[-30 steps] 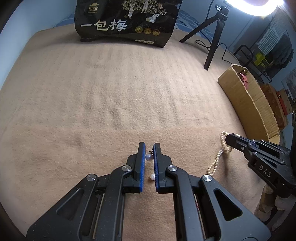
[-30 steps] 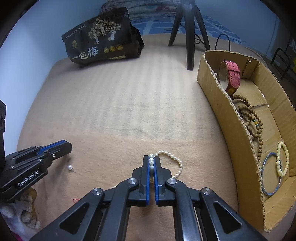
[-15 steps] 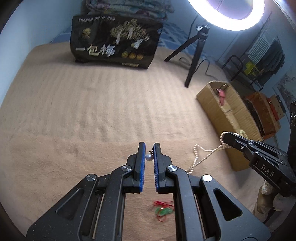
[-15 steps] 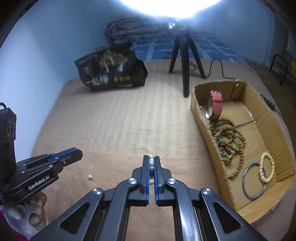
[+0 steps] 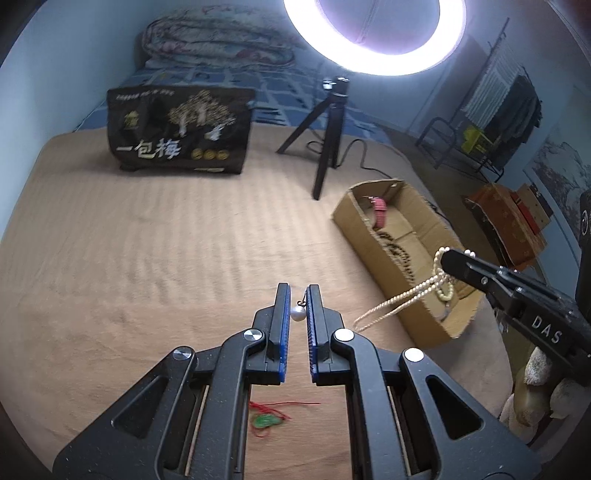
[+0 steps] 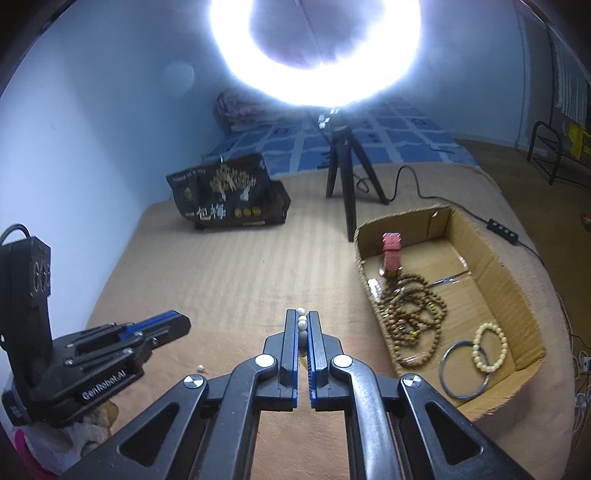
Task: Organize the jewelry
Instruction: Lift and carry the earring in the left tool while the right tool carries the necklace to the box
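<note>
"一包梅" is printed in large pale characters on the black snack bag (image 5: 177, 133), below a line of smaller print too blurred to be read. "DAS" is marked on the right gripper (image 5: 448, 260), and "GenRobot.AI" on the left gripper (image 6: 173, 321).

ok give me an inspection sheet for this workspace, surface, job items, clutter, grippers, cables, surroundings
Surface: tan blanket over a bed, ribbed, no spills seen.
Job's things: pearl earring in the left gripper; pearl necklace hanging from the right gripper; cardboard box holding a red watch, wooden beads, a metal bangle and a pale bead bracelet; a loose pearl and a green pendant on red cord lie on the blanket.
Clutter: black snack bag.
Grippers: both shut on jewelry, raised above the blanket.
Cables: black cord from the tripod past the box.
Surroundings: ring light, folded quilt, clothes rack.
</note>
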A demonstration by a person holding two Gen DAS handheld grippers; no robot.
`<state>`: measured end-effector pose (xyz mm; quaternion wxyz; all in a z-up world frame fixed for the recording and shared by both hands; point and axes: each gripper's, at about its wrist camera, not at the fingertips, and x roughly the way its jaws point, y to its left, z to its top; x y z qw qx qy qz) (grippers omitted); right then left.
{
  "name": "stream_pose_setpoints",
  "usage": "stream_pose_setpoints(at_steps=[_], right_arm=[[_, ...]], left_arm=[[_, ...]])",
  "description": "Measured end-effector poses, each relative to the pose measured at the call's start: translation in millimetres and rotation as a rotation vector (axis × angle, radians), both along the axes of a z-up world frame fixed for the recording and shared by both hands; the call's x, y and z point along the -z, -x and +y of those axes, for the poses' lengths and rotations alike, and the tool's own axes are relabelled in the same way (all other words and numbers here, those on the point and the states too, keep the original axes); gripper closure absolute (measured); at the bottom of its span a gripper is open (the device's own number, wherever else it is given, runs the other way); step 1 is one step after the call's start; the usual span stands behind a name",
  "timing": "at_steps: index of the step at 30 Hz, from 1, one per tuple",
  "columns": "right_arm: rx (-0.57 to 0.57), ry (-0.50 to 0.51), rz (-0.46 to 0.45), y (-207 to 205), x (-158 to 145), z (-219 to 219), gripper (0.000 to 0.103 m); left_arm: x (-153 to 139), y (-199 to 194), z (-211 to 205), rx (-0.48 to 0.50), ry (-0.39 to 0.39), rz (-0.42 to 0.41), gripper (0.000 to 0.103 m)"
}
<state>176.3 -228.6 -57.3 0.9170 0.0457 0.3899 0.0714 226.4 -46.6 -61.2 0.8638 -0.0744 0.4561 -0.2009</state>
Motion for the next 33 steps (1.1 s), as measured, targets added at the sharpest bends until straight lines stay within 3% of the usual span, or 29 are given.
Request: stream_pose_setpoints(at_steps=[16,33], right_arm=[[0.107,-0.044,-0.146,33,-51,-64,0.102],[0.214,-0.008,-0.133,4,-31,-128,0.102]], left_arm=[[-27,11,-71,0.084,0.05,-0.048,0.097],[-14,9,-147,0.158,0.036,-0.045,0.097]])
